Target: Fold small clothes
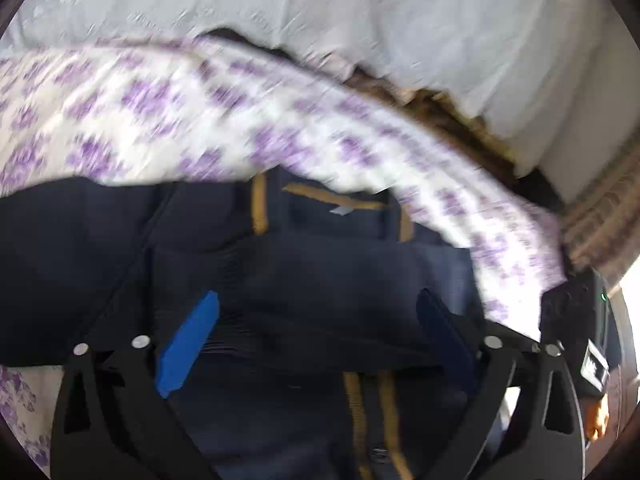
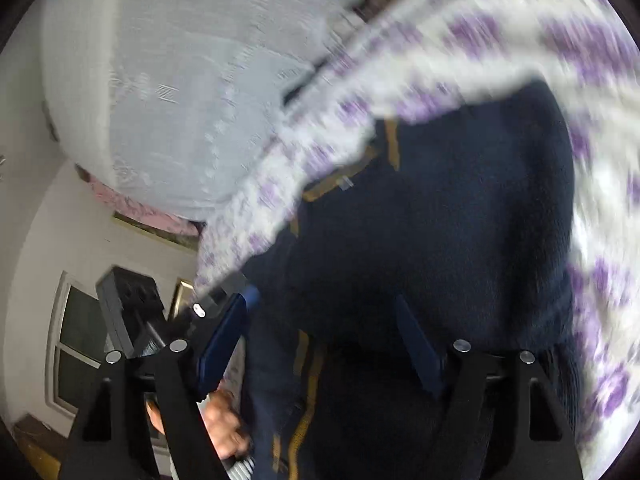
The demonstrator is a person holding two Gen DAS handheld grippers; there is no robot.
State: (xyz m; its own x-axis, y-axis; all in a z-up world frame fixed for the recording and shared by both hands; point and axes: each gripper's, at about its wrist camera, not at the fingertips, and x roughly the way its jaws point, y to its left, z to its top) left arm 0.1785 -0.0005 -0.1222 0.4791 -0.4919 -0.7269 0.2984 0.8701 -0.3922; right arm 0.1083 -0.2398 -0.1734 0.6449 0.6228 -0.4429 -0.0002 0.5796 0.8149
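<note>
A navy garment (image 1: 328, 280) with mustard-yellow trim lies on a white sheet with purple flowers (image 1: 160, 120). My left gripper (image 1: 320, 336) is open, its blue pads (image 1: 188, 344) wide apart above a folded layer of the garment. In the right wrist view the same navy garment (image 2: 440, 220) fills the middle. My right gripper (image 2: 328, 336) is open, its jaws spread over the garment's lower part. Both views are blurred by motion.
A pale grey-blue cover (image 1: 360, 12) lies beyond the flowered sheet. The other gripper and hand show at the right edge (image 1: 580, 340). In the right wrist view a white wall and a window (image 2: 80, 340) show at lower left, with the other gripper (image 2: 132, 312).
</note>
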